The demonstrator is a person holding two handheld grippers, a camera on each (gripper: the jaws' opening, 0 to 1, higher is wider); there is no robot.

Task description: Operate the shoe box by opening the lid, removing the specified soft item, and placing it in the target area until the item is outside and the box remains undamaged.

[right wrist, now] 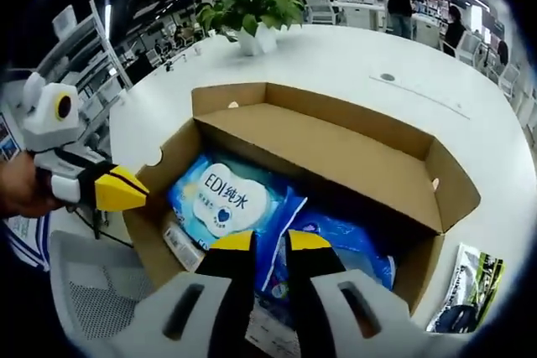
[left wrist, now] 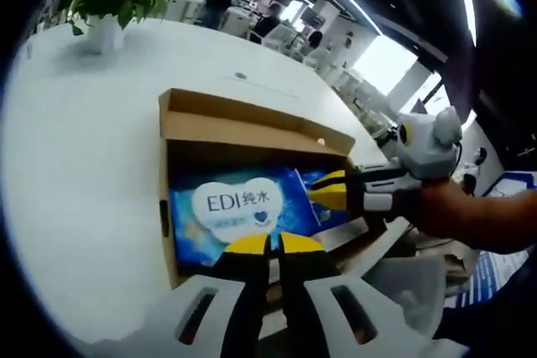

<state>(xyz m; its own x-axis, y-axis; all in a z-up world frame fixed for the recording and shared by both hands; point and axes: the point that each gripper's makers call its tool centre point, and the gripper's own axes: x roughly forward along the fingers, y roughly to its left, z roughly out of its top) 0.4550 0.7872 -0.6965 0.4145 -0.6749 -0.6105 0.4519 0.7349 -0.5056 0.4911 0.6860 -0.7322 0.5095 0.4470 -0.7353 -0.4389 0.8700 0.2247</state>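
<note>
Here, box [right wrist: 336, 153]: opened, lid folded back.
Pack [right wrist: 225, 199]: lain inside.
Left gripper [left wrist: 268, 245]: jaws together, at pack.
Right gripper [right wrist: 268, 242]: jaws together, unclamped.

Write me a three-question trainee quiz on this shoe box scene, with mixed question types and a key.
1. True or false: the lid of the shoe box is already open.
2. Multiple choice: the blue wipes pack printed EDI lies
A. on the white table
B. inside the box
C. beside the potted plant
3. Fill in: in the left gripper view, the right gripper reaches into the box from the ____ side of the picture.

Key: 1 true. 2 B. 3 right.
</note>
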